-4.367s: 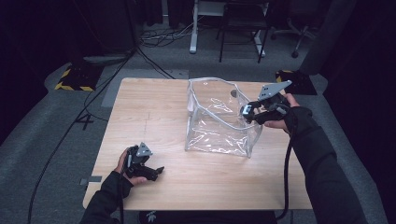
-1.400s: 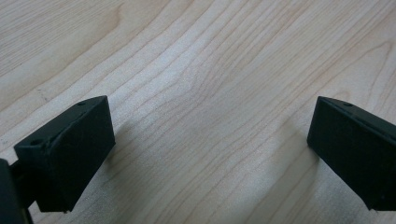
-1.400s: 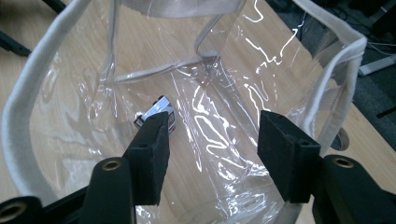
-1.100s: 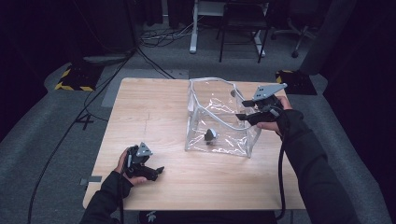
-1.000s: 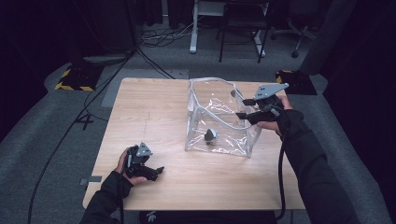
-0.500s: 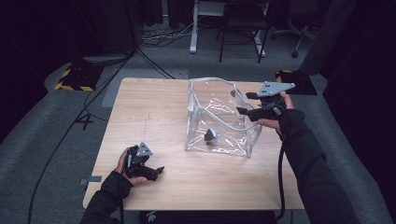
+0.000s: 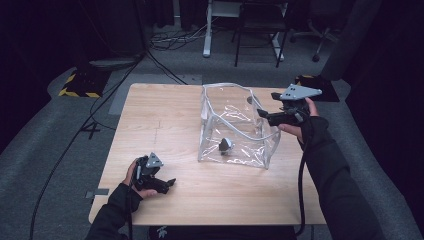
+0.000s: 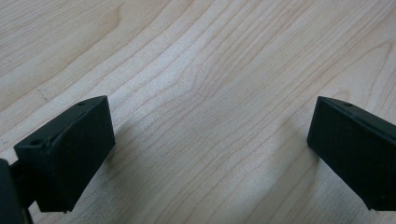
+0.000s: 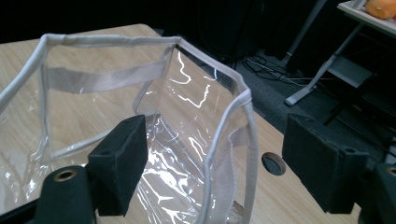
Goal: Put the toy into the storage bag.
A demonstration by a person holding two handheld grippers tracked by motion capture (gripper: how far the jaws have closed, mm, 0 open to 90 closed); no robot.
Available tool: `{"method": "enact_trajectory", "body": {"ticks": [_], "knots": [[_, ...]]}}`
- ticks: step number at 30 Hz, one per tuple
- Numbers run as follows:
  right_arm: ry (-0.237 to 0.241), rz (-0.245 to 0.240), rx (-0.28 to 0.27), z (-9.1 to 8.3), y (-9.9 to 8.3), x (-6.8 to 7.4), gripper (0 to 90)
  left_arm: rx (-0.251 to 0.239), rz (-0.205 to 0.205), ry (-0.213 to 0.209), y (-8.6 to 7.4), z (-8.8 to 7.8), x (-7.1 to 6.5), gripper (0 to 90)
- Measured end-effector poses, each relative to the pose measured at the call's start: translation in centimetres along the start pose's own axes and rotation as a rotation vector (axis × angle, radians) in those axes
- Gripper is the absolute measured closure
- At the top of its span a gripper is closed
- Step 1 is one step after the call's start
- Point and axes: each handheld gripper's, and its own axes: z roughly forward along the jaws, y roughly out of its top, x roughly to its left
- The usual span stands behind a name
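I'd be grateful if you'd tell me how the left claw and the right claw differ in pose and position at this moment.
The left claw sits low on the bare table near the front edge; the right claw is raised at the rim of the clear bag. The left claw looks down on wood alone, whereas the right claw looks over the bag's rim, apparently straddling it. Both are open and hold nothing.

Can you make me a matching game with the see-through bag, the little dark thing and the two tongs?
Things:
1. clear bag
2. small dark thing
3. left tongs
4. right tongs

Places:
A. open, low over bare wood at the table's near edge
B. open, at the bag's rim
C. standing on the table
D. inside the bag, at the bottom

Pairs: 1-C, 2-D, 3-A, 4-B
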Motion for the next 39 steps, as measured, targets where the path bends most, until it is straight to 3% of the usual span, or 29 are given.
{"method": "enact_trajectory", "body": {"ticks": [2,15,39], "knots": [[-0.015,0.025,-0.004,-0.1,0.0,-0.1,23.3,0.0,0.0,0.0,0.0,0.0,0.0,1.0],[-0.071,0.055,-0.007,-0.9,-0.6,-1.3,24.0,0.0,0.0,0.0,0.0,0.0,0.0,1.0],[-0.131,0.105,0.018,-2.0,-2.4,-3.3,24.5,0.0,0.0,0.0,0.0,0.0,0.0,1.0]]}}
